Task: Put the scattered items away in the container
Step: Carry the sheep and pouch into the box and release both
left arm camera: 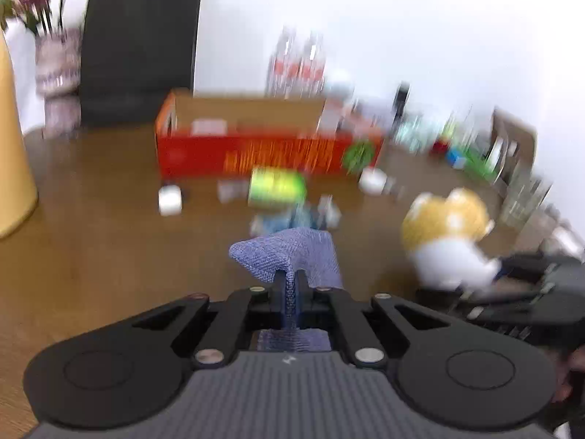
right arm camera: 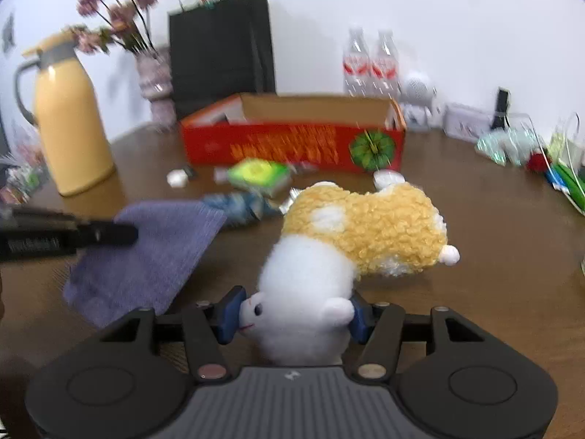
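Note:
My left gripper [left arm camera: 291, 278] is shut on a folded purple-blue cloth [left arm camera: 292, 252] and holds it above the brown table [left arm camera: 91, 256]. The cloth also shows in the right wrist view [right arm camera: 153, 256], with the left gripper [right arm camera: 128, 234] on its left edge. My right gripper [right arm camera: 292, 314] is shut on the white head of a yellow and white plush toy [right arm camera: 358, 234]; the toy shows in the left wrist view [left arm camera: 446, 234]. The open red cardboard box [right arm camera: 292, 142] stands behind, also in the left wrist view [left arm camera: 263, 150]. In front of it lie a green packet [right arm camera: 259, 173], a blue wrapper [right arm camera: 237, 206] and small white items [right arm camera: 177, 177].
A yellow thermos jug [right arm camera: 69, 120], a vase of flowers [right arm camera: 157, 84] and a black bag [right arm camera: 219, 47] stand at the back left. Two water bottles [right arm camera: 369, 62] and a white figure [right arm camera: 416, 98] stand behind the box. Clutter [right arm camera: 530, 150] lies at the right edge.

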The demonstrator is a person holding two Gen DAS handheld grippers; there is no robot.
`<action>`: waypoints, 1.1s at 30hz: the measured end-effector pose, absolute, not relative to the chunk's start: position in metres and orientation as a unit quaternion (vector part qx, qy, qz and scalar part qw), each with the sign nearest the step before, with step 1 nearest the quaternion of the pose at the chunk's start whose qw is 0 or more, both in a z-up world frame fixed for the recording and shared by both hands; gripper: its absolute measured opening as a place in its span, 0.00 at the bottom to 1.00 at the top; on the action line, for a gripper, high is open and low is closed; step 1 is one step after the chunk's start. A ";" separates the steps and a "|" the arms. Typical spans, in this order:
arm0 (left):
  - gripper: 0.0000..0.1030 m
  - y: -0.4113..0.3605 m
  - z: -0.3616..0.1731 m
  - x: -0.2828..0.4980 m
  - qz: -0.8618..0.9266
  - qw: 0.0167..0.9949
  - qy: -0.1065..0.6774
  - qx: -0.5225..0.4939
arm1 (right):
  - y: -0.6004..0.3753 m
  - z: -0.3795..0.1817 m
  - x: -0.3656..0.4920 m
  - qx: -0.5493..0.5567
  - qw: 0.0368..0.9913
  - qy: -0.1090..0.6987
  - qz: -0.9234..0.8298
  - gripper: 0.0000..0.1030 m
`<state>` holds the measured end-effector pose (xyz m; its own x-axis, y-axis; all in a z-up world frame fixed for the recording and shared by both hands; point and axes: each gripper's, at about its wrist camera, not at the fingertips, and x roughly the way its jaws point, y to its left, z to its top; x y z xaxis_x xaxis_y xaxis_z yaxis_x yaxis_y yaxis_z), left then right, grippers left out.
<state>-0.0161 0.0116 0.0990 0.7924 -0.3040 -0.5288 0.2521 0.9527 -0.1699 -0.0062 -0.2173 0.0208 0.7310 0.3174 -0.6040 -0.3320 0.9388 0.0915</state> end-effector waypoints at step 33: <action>0.56 0.015 0.087 0.404 -0.074 0.902 0.425 0.002 | -0.181 0.013 0.416 0.107 0.847 0.483 0.192 0.64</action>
<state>0.4035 0.0149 0.0875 0.6270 -0.1323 -0.7677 0.1361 0.9889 -0.0592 0.4162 -0.1807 0.0133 0.4592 0.4294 -0.7776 -0.2232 0.9031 0.3669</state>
